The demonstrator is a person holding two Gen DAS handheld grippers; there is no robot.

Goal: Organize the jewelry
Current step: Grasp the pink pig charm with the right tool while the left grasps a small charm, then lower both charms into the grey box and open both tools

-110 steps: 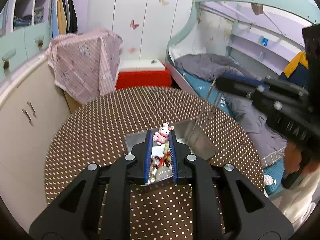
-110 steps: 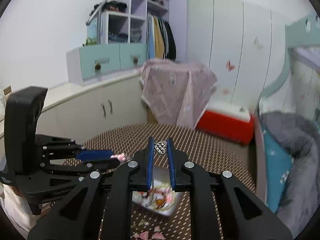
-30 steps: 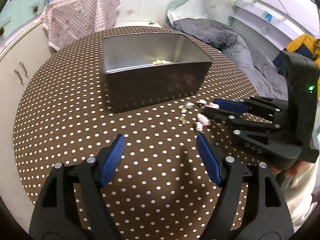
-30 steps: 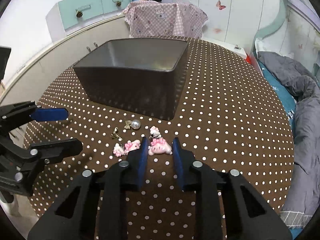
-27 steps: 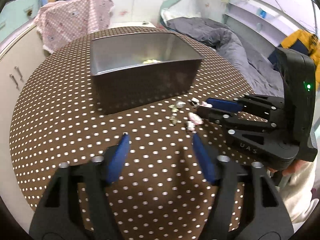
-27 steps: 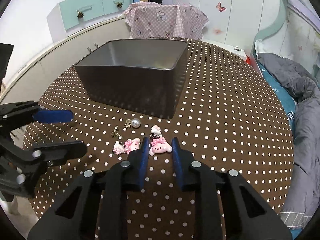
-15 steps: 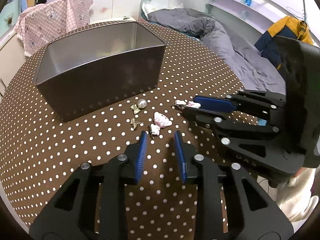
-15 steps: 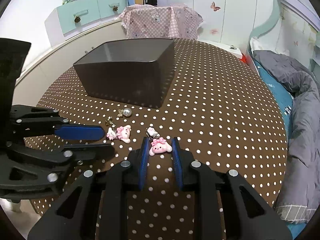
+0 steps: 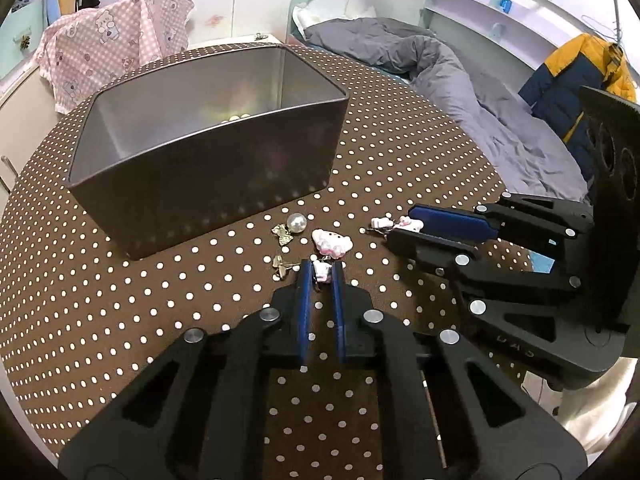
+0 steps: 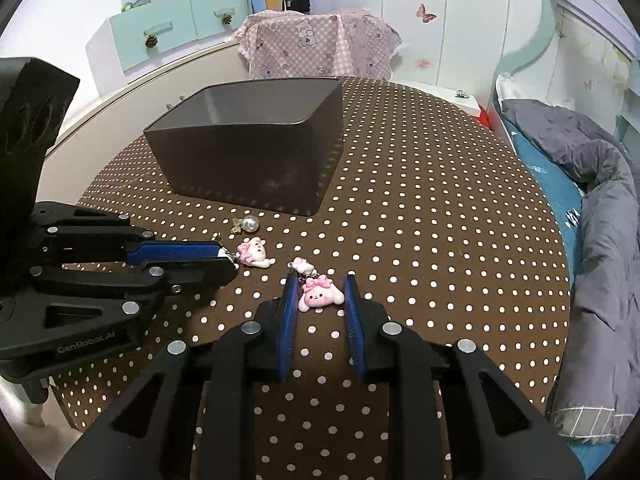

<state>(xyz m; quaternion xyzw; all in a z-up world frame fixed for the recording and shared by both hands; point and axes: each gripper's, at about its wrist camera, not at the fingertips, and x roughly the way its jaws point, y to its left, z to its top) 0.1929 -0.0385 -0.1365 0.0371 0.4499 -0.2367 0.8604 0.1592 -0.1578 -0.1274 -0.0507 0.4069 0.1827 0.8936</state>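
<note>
A dark metal box stands on the brown dotted round table; it also shows in the right wrist view. Small jewelry lies in front of it. My left gripper is shut on a small pink-and-white charm; a bigger pink cat charm lies just beyond. My right gripper is shut on a pink bunny charm with a bow. A small white charm lies just ahead of it. A pearl earring and gold pieces lie near the box.
A pink checked cloth covers something behind the table. A bed with a grey duvet is on the right. White cabinets run along the left. The table edge curves close on both sides.
My left gripper has moved forward to the charms and closed from wide open onto the small charm. My right gripper holds the bunny charm between its fingers and has drawn back slightly from the box.
</note>
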